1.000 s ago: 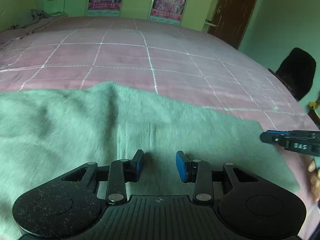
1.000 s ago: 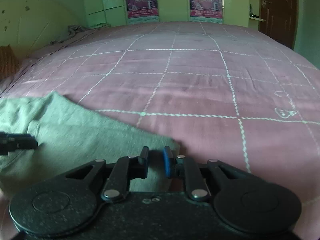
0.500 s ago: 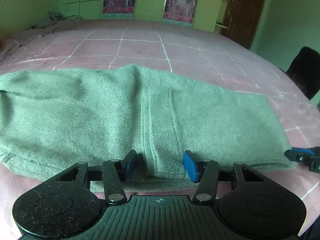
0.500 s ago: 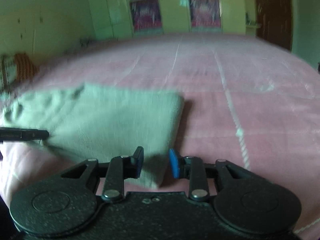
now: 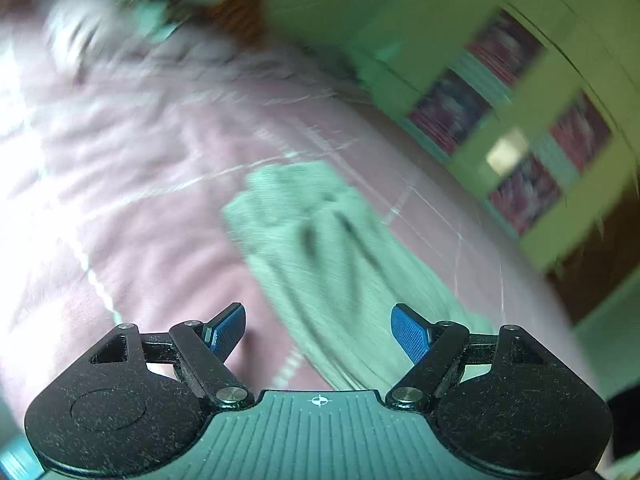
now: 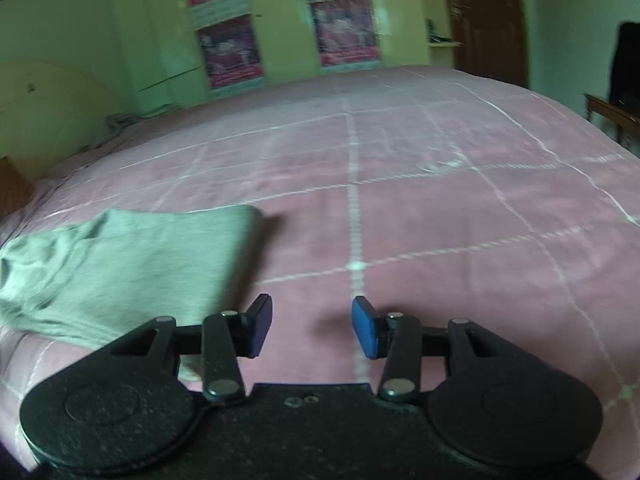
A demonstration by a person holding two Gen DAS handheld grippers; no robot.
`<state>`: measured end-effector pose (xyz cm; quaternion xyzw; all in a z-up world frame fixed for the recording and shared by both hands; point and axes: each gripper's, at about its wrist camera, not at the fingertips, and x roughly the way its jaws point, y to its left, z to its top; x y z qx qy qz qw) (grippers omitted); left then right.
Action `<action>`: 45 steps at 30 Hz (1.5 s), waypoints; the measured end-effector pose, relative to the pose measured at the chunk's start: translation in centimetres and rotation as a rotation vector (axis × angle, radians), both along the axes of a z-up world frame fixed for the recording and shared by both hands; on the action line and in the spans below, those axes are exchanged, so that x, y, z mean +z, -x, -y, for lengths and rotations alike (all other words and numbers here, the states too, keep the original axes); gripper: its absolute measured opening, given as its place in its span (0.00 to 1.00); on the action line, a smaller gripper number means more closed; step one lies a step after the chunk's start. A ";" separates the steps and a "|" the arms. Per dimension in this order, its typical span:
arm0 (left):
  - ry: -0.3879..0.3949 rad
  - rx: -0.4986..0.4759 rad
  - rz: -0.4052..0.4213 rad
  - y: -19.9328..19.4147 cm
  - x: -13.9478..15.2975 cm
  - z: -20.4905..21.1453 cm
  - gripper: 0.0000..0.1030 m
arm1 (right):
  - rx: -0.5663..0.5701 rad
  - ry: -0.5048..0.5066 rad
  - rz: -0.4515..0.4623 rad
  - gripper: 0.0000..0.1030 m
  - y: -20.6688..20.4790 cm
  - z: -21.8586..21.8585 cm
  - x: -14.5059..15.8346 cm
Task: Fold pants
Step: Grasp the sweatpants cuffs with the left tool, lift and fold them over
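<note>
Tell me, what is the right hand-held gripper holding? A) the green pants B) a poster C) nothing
C: the right hand-held gripper is open with only pink bed showing between its fingers, and the pants lie off to the side.

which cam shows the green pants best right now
The right wrist view: the green pants lie folded on the pink bedspread, with only slight blur and a clear far edge. The left wrist view shows them too, running ahead between the open fingers, but heavy motion blur smears the folds.
</note>
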<state>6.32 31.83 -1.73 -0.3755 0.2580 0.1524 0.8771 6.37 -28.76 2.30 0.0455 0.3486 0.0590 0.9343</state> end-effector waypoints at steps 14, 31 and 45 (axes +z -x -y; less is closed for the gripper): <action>0.331 -0.089 0.321 -7.1 -6.1 -5.3 0.19 | -0.063 0.025 -0.041 0.43 -0.7 -0.6 0.2; -0.011 -0.152 0.187 -9.1 3.4 -1.2 0.19 | -0.125 0.021 -0.007 0.44 -0.9 3.4 0.4; -0.306 -0.587 0.239 -14.1 16.3 18.3 0.19 | -0.421 -0.107 0.101 0.44 -1.1 12.9 0.3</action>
